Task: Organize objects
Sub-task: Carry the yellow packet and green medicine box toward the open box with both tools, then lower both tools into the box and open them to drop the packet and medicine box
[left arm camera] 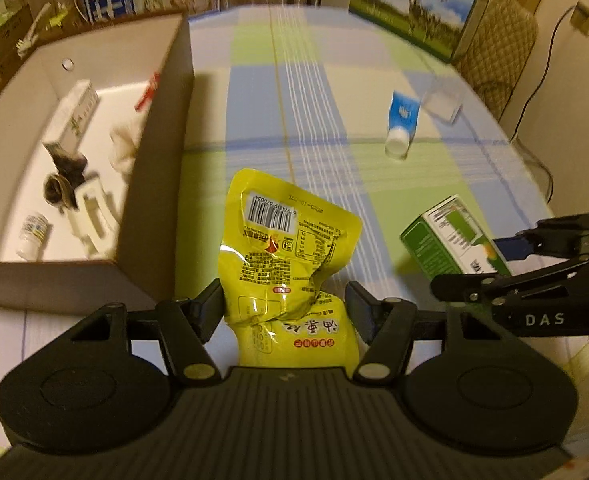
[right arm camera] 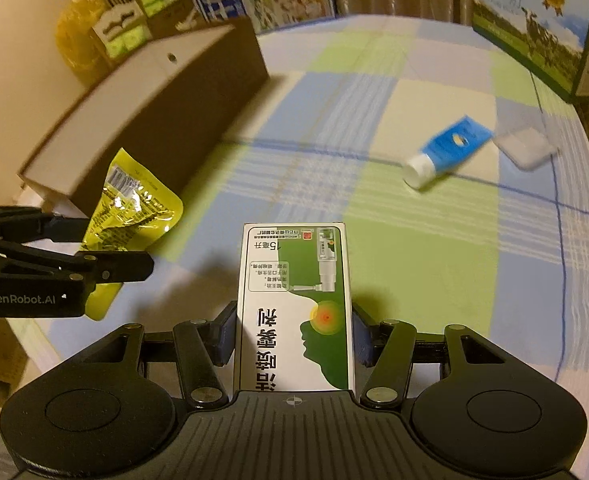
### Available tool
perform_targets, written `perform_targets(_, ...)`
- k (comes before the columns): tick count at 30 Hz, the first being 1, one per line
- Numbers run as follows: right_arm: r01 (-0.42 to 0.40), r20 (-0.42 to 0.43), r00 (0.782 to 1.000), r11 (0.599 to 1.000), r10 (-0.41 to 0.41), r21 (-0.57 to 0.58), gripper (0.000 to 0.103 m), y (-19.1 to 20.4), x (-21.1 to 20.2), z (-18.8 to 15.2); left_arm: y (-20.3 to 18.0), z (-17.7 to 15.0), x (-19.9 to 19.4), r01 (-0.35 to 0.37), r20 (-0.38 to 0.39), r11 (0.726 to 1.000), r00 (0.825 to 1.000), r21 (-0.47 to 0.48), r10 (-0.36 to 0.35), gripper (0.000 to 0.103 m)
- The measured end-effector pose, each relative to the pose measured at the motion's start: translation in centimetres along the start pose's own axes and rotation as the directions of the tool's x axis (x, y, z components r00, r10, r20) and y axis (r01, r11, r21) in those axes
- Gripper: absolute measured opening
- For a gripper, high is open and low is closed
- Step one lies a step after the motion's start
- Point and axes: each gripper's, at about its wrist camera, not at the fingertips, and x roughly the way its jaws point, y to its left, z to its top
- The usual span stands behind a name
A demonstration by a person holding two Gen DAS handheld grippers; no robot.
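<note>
My left gripper [left arm camera: 282, 304] is shut on the lower part of a yellow snack packet [left arm camera: 278, 240], which hangs crumpled just above the checked tablecloth. From the right wrist view the same packet [right arm camera: 134, 208] shows in the left gripper [right arm camera: 114, 246], beside the cardboard box [right arm camera: 166, 120]. My right gripper [right arm camera: 292, 328] is shut on a green and white medicine box [right arm camera: 294, 280], pads on its two long sides. That medicine box [left arm camera: 450, 240] also appears at the right of the left wrist view, held off the table by the right gripper [left arm camera: 482, 268].
The open cardboard box [left arm camera: 158, 160] at the left holds a white bottle [left arm camera: 32, 234], a white-green carton [left arm camera: 76, 116] and other small items. A blue tube [left arm camera: 402, 116] and a clear plastic case [left arm camera: 442, 102] lie on the table. A large milk carton [left arm camera: 414, 12] stands at the far edge.
</note>
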Motion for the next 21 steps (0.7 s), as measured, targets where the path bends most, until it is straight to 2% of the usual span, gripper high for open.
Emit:
perform_targets(8, -0.129, 0.048, 0.99, 0.992, 0.129, -0.002, 0.053, 3.6, -1.2, 2.3, 2.9, 0.5, -4.2, -0.016, 0.086, 0.998, 0.996, -0.057, 0.021, 0.06)
perform_targets(13, -0.215, 0.072, 0.974, 0.976, 0.216, -0.019, 0.053, 6.8, -1.1, 4.5, 6.2, 0.7, -6.2, -0.054, 0.119, 0.992, 0.991, -0.111, 0.068, 0.06)
perform_targets(16, -0.282, 0.08, 0.957, 0.959, 0.28, 0.007, 0.053, 8.2, -0.6, 6.1, 8.5, 0.8, -7.4, -0.086, 0.135, 0.986, 0.985, -0.144, 0.106, 0.06)
perform_targets(21, -0.34, 0.092, 0.937, 0.94, 0.338, 0.008, 0.053, 11.0, 1.0, 8.9, 12.4, 1.1, -8.4, -0.129, 0.144, 0.974, 0.977, -0.185, 0.157, 0.06)
